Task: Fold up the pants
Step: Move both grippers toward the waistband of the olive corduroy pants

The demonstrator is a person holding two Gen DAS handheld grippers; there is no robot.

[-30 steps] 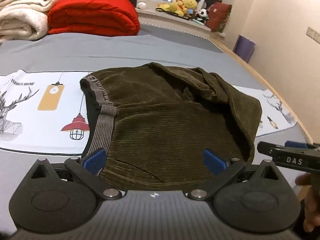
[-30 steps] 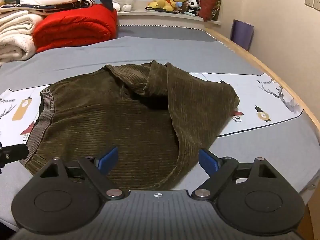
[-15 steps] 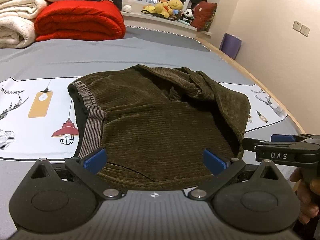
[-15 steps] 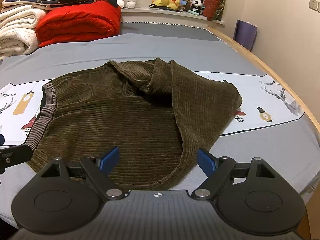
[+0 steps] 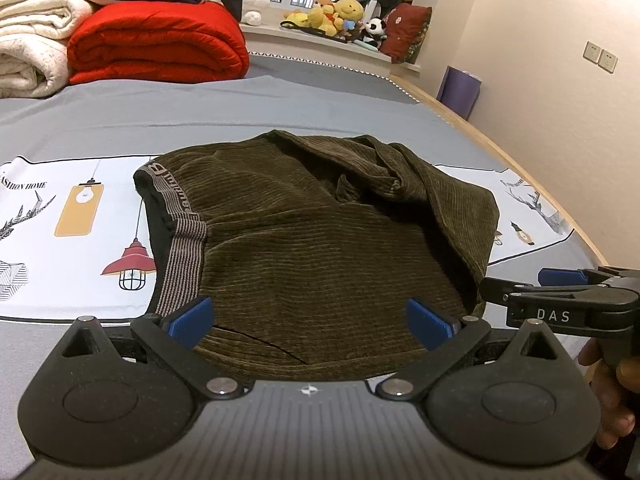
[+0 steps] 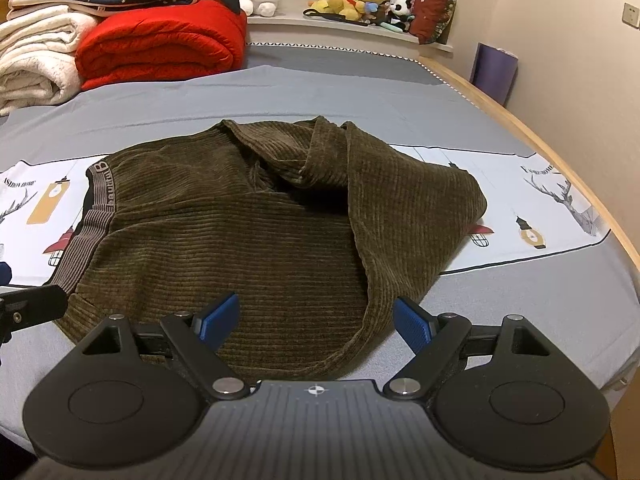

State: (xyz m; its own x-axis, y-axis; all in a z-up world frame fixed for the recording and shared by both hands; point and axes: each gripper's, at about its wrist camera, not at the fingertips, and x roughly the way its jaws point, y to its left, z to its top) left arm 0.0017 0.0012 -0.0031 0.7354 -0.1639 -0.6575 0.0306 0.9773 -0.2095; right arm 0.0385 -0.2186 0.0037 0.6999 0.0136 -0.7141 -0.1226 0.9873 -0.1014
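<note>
Olive corduroy pants (image 5: 312,240) lie folded in a rough bundle on the bed, with the striped grey waistband (image 5: 180,240) at the left and a loose fold bunched at the far right; they also show in the right wrist view (image 6: 260,232). My left gripper (image 5: 312,320) is open and empty, above the near hem. My right gripper (image 6: 316,320) is open and empty, above the near right edge of the pants. It also shows at the right of the left wrist view (image 5: 560,304).
The bed has a grey sheet (image 5: 280,108) with a white printed band (image 5: 60,220). A red quilt (image 5: 156,44) and white blankets (image 5: 28,56) are stacked at the far left. Plush toys (image 6: 360,0) line the windowsill. The bed's wooden edge (image 6: 560,168) runs along the right.
Both grippers have pulled back a little toward the near edge of the bed. The pants lie unchanged, and both grippers stay open.
</note>
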